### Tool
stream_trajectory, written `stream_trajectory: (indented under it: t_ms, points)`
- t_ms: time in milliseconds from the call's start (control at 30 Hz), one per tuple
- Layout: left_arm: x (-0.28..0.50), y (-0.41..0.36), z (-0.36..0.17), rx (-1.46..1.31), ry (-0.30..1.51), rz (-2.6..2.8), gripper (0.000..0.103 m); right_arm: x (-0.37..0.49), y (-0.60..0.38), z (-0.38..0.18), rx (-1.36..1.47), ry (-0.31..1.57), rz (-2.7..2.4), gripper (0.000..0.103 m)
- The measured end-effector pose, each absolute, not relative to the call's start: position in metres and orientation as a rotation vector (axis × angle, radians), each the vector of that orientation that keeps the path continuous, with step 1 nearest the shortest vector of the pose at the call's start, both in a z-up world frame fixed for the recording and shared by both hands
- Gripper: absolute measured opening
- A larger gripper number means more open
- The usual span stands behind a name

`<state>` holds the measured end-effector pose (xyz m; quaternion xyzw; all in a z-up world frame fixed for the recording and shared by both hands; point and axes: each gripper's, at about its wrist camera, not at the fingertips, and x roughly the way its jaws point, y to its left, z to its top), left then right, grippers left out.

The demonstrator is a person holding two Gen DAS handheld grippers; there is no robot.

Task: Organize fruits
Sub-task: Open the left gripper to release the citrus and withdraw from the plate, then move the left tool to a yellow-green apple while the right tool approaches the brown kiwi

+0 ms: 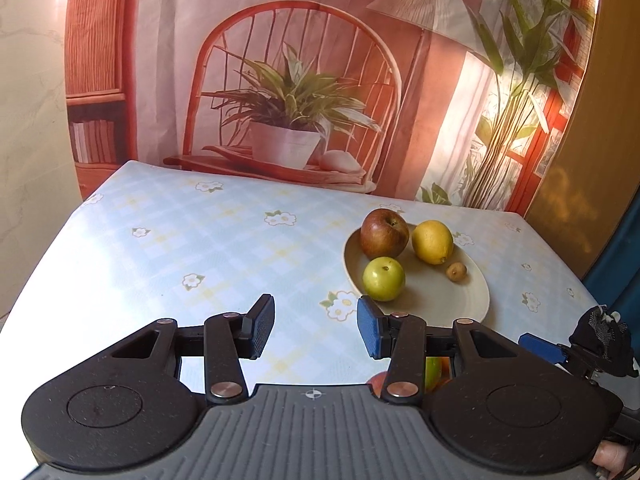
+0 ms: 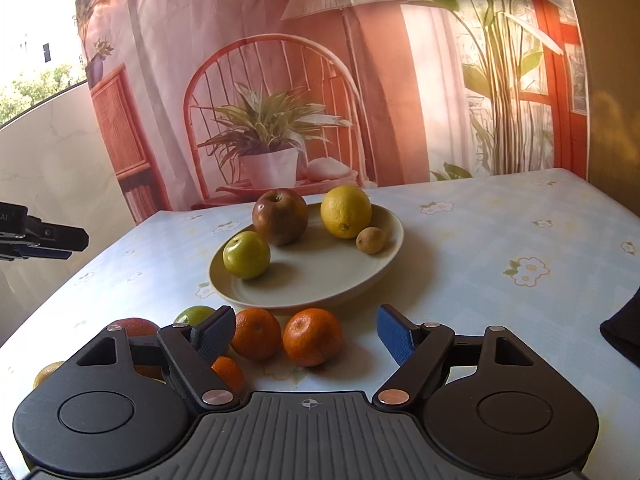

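A beige plate [image 2: 320, 292] holds a red apple [image 2: 280, 216], a lemon [image 2: 346, 211], a green apple [image 2: 246, 255] and a small brown fruit [image 2: 371, 240]. The left wrist view shows the same plate [image 1: 452, 300], red apple [image 1: 384, 233], lemon [image 1: 433, 242] and green apple [image 1: 383, 279]. Two mandarins [image 2: 256, 334] [image 2: 313, 336] lie on the table just before my right gripper [image 2: 306, 334], which is open and empty. More fruit [image 2: 196, 314] sits partly hidden behind its left finger. My left gripper [image 1: 316, 326] is open and empty, left of the plate.
The table carries a pale blue flowered cloth [image 1: 192, 248]. A printed backdrop [image 1: 300, 80] hangs behind the far edge. The other gripper shows at the right edge of the left wrist view [image 1: 592, 344] and the left edge of the right wrist view [image 2: 44, 238].
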<state>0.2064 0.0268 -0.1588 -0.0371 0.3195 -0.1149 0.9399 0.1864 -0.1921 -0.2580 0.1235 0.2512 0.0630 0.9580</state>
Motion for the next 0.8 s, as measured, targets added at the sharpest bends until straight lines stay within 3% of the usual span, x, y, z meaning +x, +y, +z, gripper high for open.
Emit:
stream_trajectory:
  t_ms: [800]
  points:
    - [0.162, 0.030, -0.187, -0.093, 0.707, -0.242, 0.048, 0.167, -0.178, -0.262, 0.211, 0.536, 0.134, 0.075]
